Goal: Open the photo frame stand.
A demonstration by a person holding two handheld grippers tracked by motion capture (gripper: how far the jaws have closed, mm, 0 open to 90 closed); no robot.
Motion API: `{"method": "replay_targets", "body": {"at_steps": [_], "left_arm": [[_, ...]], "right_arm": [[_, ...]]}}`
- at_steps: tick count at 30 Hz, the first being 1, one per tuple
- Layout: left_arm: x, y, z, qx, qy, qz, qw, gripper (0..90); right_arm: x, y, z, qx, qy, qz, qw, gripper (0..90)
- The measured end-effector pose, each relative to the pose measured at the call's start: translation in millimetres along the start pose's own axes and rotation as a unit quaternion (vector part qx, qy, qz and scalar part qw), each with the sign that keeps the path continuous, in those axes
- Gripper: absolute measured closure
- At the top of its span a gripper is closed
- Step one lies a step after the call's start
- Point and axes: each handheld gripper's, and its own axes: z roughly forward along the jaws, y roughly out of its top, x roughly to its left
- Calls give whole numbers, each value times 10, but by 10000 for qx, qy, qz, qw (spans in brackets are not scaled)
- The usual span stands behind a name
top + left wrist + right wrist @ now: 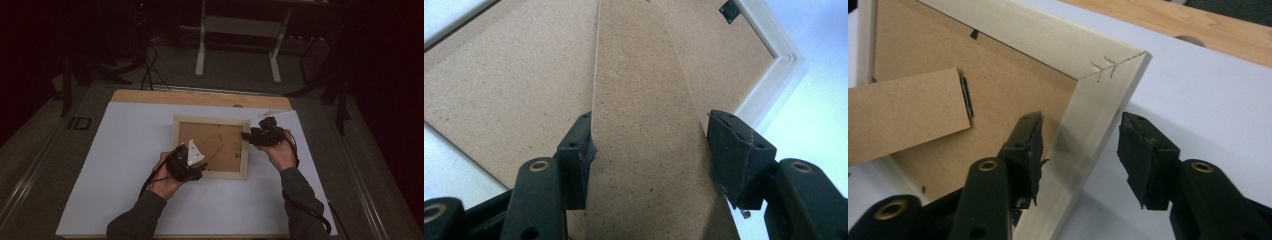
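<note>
Picture frame (pixel 211 146) face down at centre of high view, on white surface (pixel 125 150), brown backing up. Stand (pixel 644 130), a brown easel strip hinged to the backing, lifted off it and running up the middle of left tool view. Left tool (pixel 196 166) at lower left corner of frame in high view; in its own view, jaws on either side of the stand's wide end, left pad touching its edge, right pad just shy of it, so cannot tell if gripped or only cradled. Likely there to swing the stand out or hold it clear of the backing. Right tool (pixel 248 136) at frame's right rail, upper part, in high view; in its own view (pixel 1080 145) jaws straddling the pale rail near the mitred corner, left jaw close on the inner side, right jaw clearly off the rail: open, not clamping. Probably placed there to steady the frame against sliding while the stand gets worked. Small black clip (pixel 974 34) on backing near top rail, closed as far as visible. Wooden edge (pixel 200 97) of the surface beyond the white sheet.
</note>
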Motion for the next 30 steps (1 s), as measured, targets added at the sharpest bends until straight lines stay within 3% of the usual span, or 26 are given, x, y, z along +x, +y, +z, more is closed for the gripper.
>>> {"method": "replay_targets", "body": {"at_steps": [17, 27, 30], "left_arm": [[-82, -36, -59, -144, 181, 237, 9995, 419], [-66, -59, -67, -231, 110, 261, 9993, 418], [-38, -61, -61, -191, 3, 152, 9997, 416]], "right_arm": [[-126, -9, 59, 143, 625, 46, 9979, 539], [-212, -25, 59, 152, 1018, 267, 9943, 579], [-219, -50, 51, 80, 1077, 348, 9935, 587]]}}
